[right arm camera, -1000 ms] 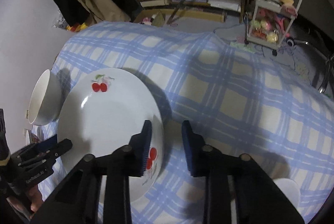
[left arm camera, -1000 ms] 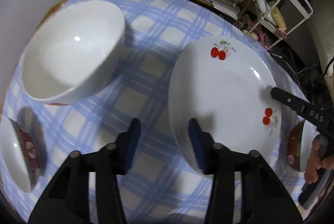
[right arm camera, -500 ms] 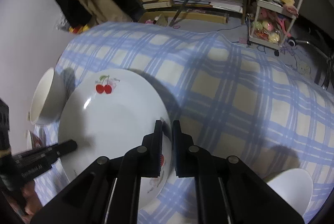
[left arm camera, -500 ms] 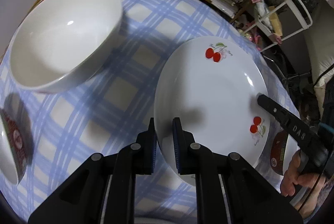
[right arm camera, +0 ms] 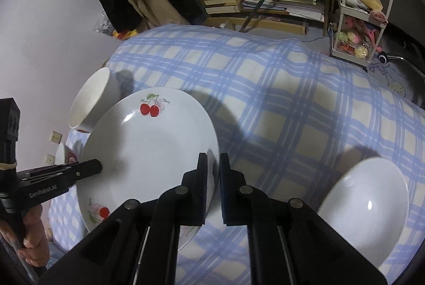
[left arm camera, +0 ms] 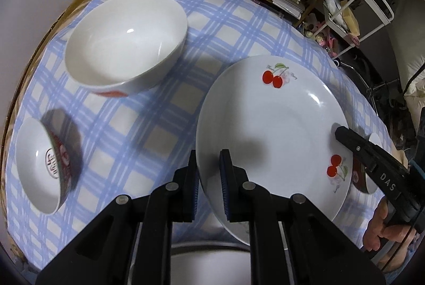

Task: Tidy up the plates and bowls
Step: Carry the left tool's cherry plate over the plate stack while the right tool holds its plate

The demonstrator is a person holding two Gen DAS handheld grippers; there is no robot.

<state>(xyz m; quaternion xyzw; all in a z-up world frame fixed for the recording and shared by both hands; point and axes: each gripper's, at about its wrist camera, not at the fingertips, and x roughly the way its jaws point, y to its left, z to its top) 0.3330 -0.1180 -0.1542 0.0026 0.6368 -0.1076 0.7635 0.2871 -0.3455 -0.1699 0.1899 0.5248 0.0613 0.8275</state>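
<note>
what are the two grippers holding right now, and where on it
Both hold the cherry plate by its rim: the left gripper clamps its near-left edge, the right gripper the opposite edge.

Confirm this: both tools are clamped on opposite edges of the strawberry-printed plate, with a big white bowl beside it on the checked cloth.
Wrong in one respect: the plate has cherries printed on it, not strawberries, as the left wrist view shows. The left tool and right tool do clamp its edges, with the big white bowl beside it.
</note>
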